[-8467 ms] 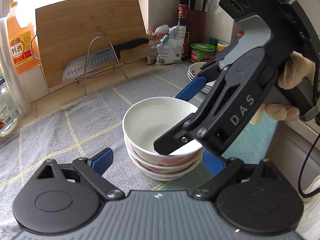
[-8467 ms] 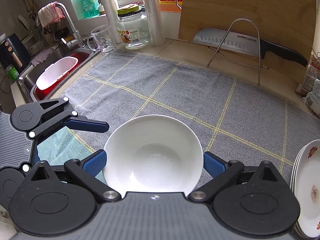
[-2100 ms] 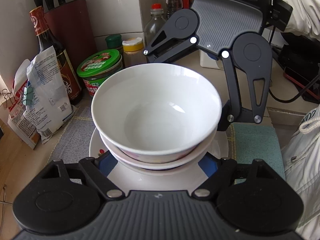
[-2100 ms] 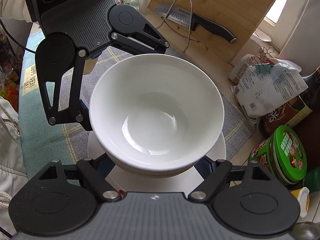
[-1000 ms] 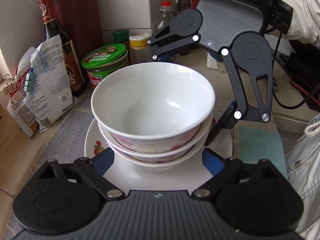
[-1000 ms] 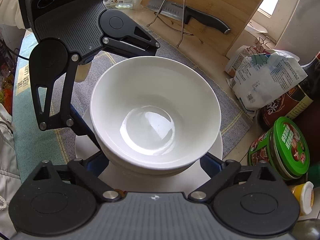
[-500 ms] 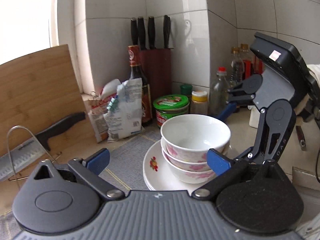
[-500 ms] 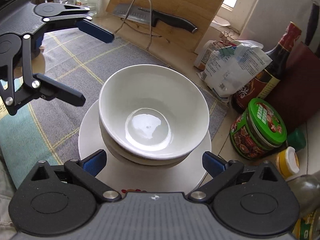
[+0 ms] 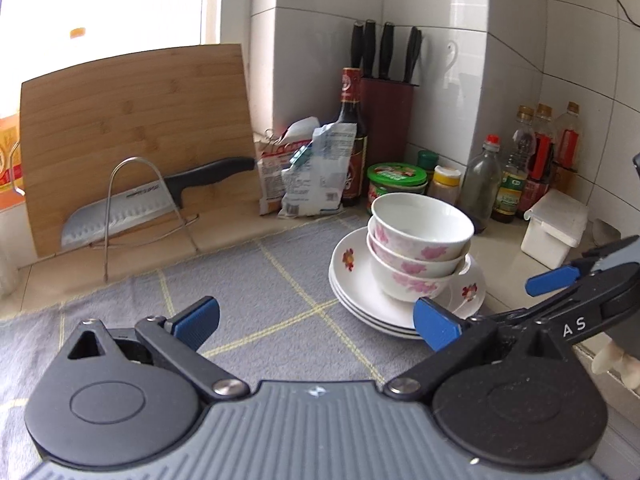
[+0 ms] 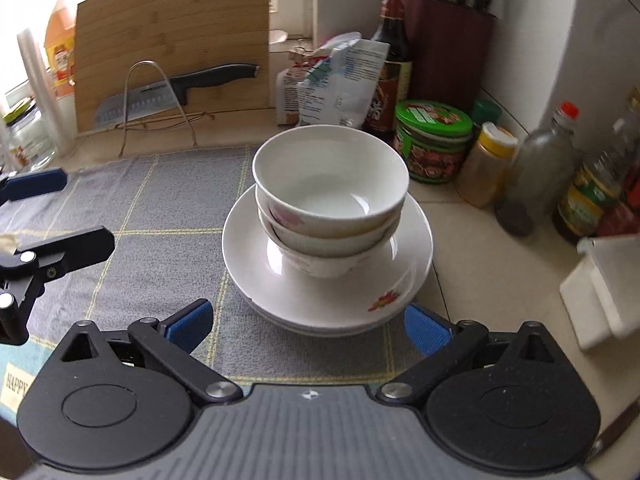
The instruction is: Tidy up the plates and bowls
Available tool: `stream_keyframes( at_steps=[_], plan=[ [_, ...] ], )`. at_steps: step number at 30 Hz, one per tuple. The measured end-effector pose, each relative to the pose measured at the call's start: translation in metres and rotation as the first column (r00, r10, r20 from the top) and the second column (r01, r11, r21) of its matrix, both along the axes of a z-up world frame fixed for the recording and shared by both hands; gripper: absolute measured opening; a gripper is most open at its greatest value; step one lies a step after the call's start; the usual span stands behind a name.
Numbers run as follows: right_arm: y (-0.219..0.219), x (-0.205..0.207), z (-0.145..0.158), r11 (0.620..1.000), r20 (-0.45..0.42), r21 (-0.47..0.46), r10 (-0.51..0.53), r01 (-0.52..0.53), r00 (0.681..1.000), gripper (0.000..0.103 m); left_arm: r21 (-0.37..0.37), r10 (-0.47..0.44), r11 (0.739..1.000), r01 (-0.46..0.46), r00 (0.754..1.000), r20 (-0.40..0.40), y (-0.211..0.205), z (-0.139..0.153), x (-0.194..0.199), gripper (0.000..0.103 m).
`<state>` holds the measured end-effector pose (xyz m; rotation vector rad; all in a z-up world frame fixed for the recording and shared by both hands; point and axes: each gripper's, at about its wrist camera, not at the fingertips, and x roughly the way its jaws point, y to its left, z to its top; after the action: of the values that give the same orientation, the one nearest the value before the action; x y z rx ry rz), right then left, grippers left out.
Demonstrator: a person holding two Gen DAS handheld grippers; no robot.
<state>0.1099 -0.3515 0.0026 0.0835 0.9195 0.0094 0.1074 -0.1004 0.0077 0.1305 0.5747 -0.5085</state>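
A: Left wrist view: the stack of bowls point(image 9: 418, 248) sits nested on the stack of plates point(image 9: 362, 300) at about 2 o'clock, on the grey mat point(image 9: 256, 304), close to the green-lidded jar point(image 9: 396, 182) at its 12 o'clock. How should the step in hand be done well?

B: Judged from the layout, stacking looks finished, so the step is a clean retreat: draw both tools straight back and keep the fingers clear of the plate rims, since the bowls stand tall and could tip.

A: And the jaws?

B: The left gripper point(image 9: 316, 318) is spread fully wide, holding and touching nothing. In the right wrist view the right gripper point(image 10: 306, 326) is likewise released, its blue pads either side of the plates' near edge at 6 o'clock, apparently short of contact.
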Motion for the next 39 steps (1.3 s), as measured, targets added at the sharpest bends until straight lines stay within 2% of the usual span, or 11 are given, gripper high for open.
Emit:
stream_keyframes(
  at_steps=[3, 6, 14, 39],
  plan=[
    [0.008, -0.016, 0.002, 0.997, -0.01, 0.03, -0.067, 0.068, 0.998, 0.103, 0.03, 0.022, 0.999, -0.021, 1.0, -0.02, 0.005, 0.001, -0.007, 0.102],
    [0.016, -0.028, 0.007, 0.994, 0.003, 0.015, -0.107, 0.107, 0.994, 0.103, 0.046, 0.03, 0.999, -0.029, 0.999, -0.017, 0.008, 0.005, -0.013, 0.102],
    [0.026, -0.048, 0.023, 0.985, 0.052, 0.019, -0.175, 0.174, 0.983, 0.103, 0.052, 0.044, 0.998, -0.041, 0.998, -0.046, 0.008, 0.013, -0.021, 0.102],
    [0.03, -0.059, 0.034, 0.984, 0.086, 0.012, -0.178, 0.178, 0.98, 0.103, 0.064, 0.069, 0.996, -0.066, 0.997, -0.03, 0.007, 0.024, -0.028, 0.102]
  ],
)
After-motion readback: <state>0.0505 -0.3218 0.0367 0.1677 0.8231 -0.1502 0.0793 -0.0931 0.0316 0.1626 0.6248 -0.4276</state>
